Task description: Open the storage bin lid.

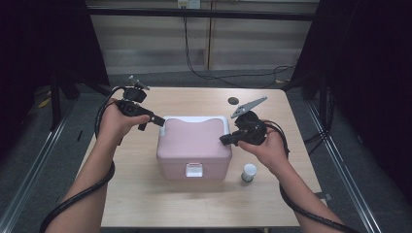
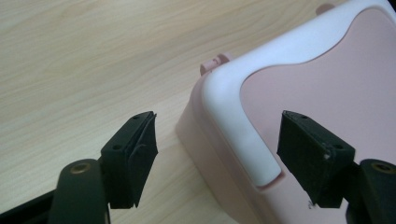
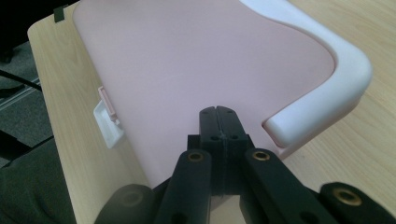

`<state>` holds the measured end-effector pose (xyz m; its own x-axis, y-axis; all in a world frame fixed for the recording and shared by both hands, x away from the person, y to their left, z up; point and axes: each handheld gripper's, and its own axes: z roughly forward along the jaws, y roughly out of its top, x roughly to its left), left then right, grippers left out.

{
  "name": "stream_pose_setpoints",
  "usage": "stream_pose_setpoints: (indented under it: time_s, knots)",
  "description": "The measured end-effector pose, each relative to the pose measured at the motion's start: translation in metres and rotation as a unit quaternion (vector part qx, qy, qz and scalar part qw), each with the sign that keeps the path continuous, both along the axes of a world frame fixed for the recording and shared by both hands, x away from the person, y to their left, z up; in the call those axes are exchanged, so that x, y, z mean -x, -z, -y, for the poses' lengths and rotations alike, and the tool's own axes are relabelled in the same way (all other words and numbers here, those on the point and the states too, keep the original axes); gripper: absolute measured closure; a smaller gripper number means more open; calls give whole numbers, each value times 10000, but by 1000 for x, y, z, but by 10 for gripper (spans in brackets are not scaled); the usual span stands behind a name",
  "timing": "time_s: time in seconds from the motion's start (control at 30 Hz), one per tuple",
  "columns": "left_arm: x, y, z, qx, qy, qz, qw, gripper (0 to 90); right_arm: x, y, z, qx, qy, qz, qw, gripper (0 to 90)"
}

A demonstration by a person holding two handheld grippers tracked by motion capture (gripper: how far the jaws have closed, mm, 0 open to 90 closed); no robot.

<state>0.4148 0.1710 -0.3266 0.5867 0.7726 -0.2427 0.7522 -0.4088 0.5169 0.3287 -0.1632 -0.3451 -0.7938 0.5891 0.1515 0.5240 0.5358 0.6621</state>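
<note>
Your pink storage box (image 1: 194,148) with its white handle (image 1: 195,119) sits at the centre of the bench (image 1: 145,204), its white latch (image 1: 194,170) facing six o'clock. Your left gripper (image 1: 156,121) hovers at the box's ten o'clock corner, fingers (image 2: 133,154) spread wide with nothing pressed between them. Your right gripper (image 1: 224,141) hangs at the box's three o'clock edge, fingers (image 3: 219,126) pressed together and empty. A small white-capped bottle (image 1: 249,172) stands just beside the box at four o'clock.
</note>
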Motion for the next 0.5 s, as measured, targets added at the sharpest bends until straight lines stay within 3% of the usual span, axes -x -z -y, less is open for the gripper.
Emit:
stream_pose_setpoints:
  time_s: [0.3,0.5]
  knots:
    - [-5,5,11,-39,11,74,10000,279,-3,0,-2,-4,3,-111,9999,900]
    - [-9,16,17,42,57,-64,10000,314,-3,0,-2,-12,7,-112,9999,900]
